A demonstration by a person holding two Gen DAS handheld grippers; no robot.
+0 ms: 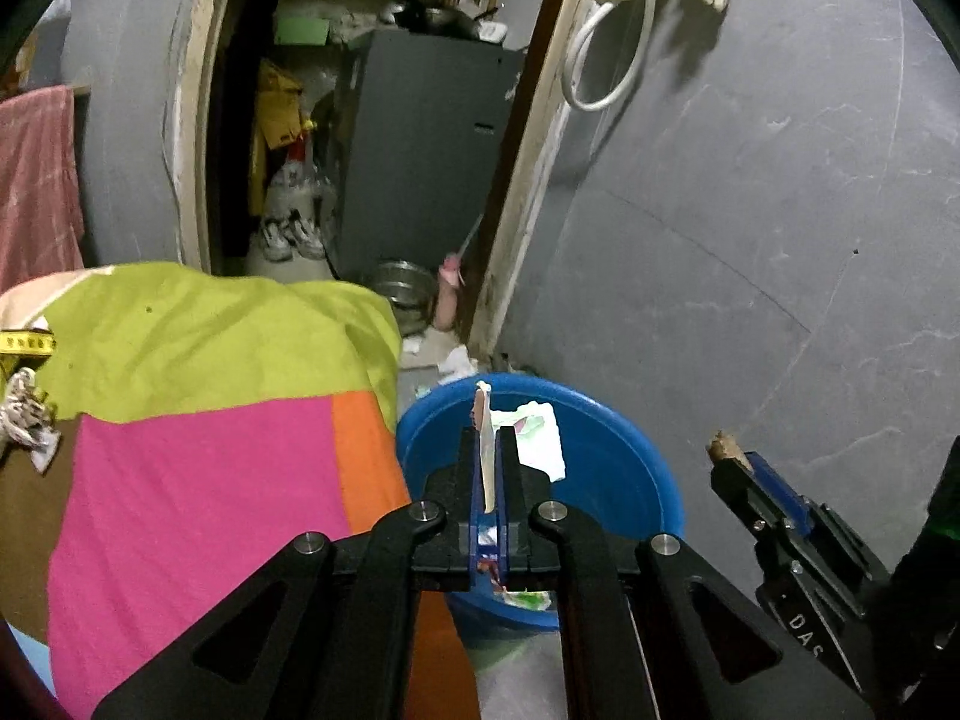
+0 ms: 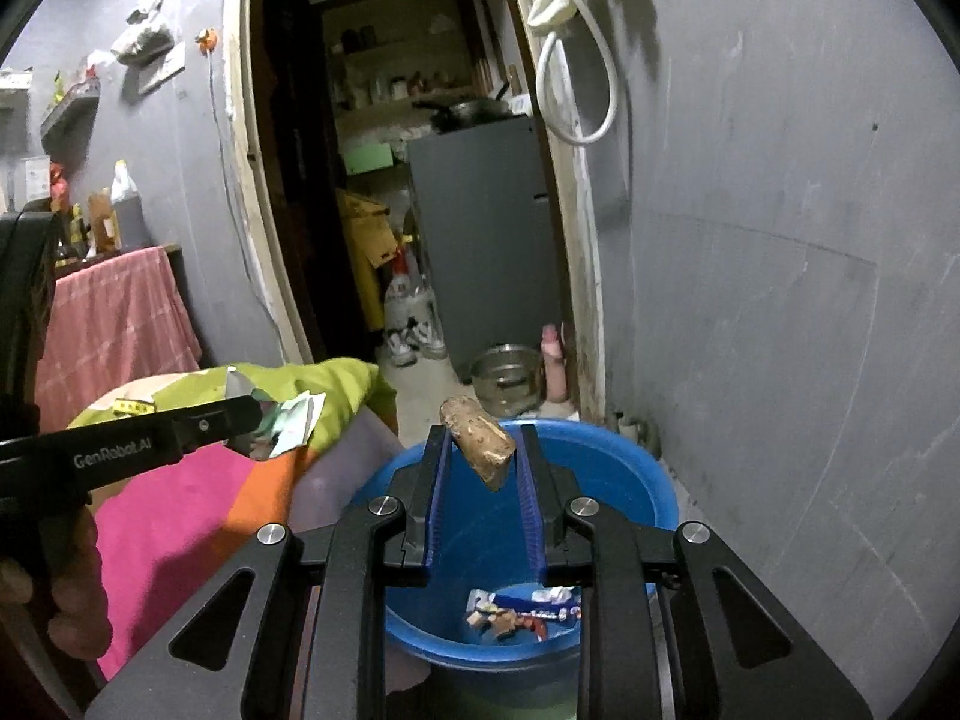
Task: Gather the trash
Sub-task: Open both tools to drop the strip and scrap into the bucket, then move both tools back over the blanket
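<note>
A blue plastic tub (image 1: 624, 456) stands on the floor by the grey wall; it also shows in the right wrist view (image 2: 606, 468). My left gripper (image 1: 491, 420) is shut on a white paper wrapper (image 1: 537, 441) and holds it over the tub; the left gripper also shows in the right wrist view (image 2: 258, 420). My right gripper (image 2: 480, 450) is shut on a brown cork-like chunk (image 2: 480, 447) above the tub; the right gripper (image 1: 729, 450) shows at the right of the left wrist view. A blue snack wrapper (image 2: 522, 612) lies inside the tub.
A bed with a green, pink and orange cover (image 1: 204, 420) lies left of the tub. An open doorway leads to a grey cabinet (image 1: 420, 150), a steel bowl (image 2: 504, 372) and shoes (image 1: 288, 237). Paper scraps (image 1: 456, 360) lie on the floor behind the tub.
</note>
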